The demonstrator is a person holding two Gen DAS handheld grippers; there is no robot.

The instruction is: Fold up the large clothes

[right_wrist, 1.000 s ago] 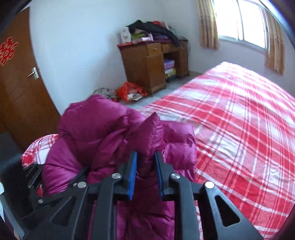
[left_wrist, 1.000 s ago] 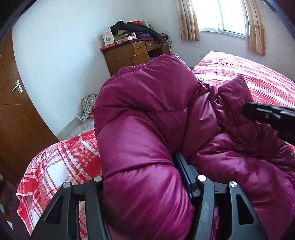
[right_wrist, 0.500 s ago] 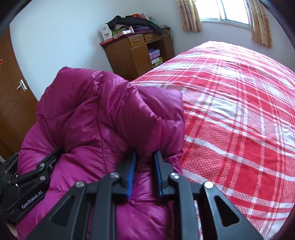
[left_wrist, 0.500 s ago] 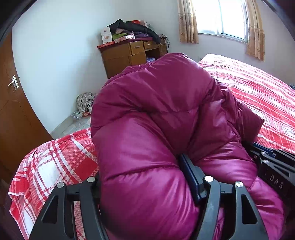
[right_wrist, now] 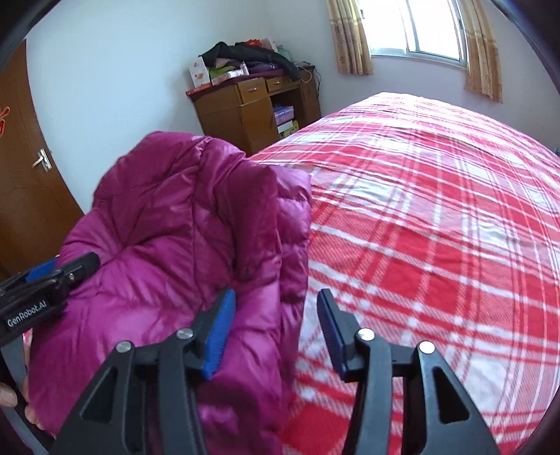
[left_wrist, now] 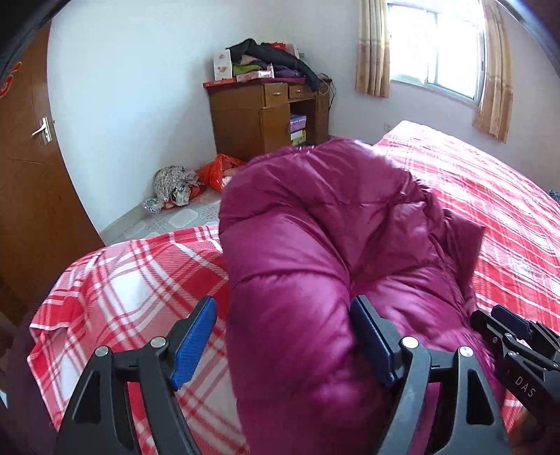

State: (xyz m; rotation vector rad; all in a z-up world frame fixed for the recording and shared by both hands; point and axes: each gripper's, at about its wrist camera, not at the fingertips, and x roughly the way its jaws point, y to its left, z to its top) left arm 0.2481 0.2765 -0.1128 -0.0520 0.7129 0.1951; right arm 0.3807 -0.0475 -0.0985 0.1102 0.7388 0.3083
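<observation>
While both pairs of jaws are opening, the left gripper (left_wrist: pixel 281 339) straddles a thick roll of the magenta down jacket (left_wrist: pixel 332 245); its left blue pad stands clear over the bedspread, and its right pad lies against the fabric without pinching it; the right gripper (right_wrist: pixel 276 332) has the jacket's edge between its pads, the left pad touching the cloth, the right pad apart over the red-and-white plaid bedspread (right_wrist: pixel 437 227); neither tool clamps the garment. The jacket lies bunched in a puffy heap at the near corner of the bed, on the bedspread; the opposite gripper shows at the edge of each view, just beside the heap. Beyond the bed, a wooden desk (left_wrist: pixel 259 119) piled with clothes and boxes stands against the white wall; an orange bag (left_wrist: pixel 218 171) lies on the tiled floor beside it; a curtained window (right_wrist: pixel 420 31) lights the far wall; a brown door (left_wrist: pixel 28 168) is at the left.
</observation>
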